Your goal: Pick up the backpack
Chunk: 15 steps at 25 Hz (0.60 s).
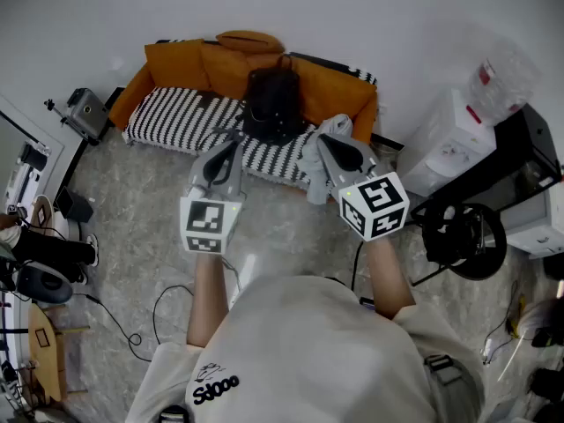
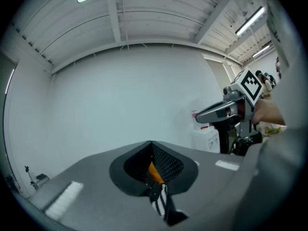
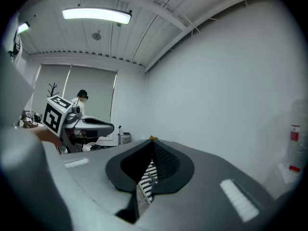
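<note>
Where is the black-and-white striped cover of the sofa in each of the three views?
Head view: the striped cover lies on the seat of the orange sofa, upper centre-left.
Left gripper view: only a small sliver, low at centre.
Right gripper view: only a small sliver, just below centre.
Shared landmark: the white wall behind the sofa is the background in every view.

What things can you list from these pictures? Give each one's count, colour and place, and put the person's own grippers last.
backpack: one, black, on the middle of the sofa seat
sofa: one, orange with a black-and-white striped seat cover, against the wall
water dispenser: one, white, right of the sofa
boxy device: one, grey, on the floor left of the sofa
left gripper: one, grey, shut, empty
right gripper: one, grey, shut, empty
</note>
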{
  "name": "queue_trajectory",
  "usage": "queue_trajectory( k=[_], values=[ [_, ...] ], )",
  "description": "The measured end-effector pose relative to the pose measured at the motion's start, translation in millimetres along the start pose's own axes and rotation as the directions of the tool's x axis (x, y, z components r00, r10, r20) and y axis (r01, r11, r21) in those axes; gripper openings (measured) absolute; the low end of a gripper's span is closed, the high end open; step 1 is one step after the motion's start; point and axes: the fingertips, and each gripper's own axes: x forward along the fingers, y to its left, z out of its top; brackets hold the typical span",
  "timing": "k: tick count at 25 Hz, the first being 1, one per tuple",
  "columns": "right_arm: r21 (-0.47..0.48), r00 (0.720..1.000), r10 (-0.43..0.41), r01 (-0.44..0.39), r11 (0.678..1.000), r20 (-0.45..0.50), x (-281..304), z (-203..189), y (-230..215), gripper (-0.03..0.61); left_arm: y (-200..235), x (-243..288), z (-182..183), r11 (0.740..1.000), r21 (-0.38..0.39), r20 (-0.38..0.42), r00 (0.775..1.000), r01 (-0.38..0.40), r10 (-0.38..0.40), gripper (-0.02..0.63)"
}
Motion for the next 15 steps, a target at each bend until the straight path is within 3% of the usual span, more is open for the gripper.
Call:
queue_trajectory(
  k=[7, 15],
  values=[
    [0.024, 0.997, -0.01, 0.008, 1.0, 0.078, -10, 4, -23, 0.003, -22, 15, -2, 1.0, -0.002, -0.018, 1.0, 0.021, -0.021, 0.011],
    [0.059, 0.997, 0.027, -0.031, 0.998, 0.072, -21, -18, -54, 0.003, -45, 32, -12, 0.999, -0.028, -0.052, 0.998, -0.028, 0.026, 0.011]
  ],
)
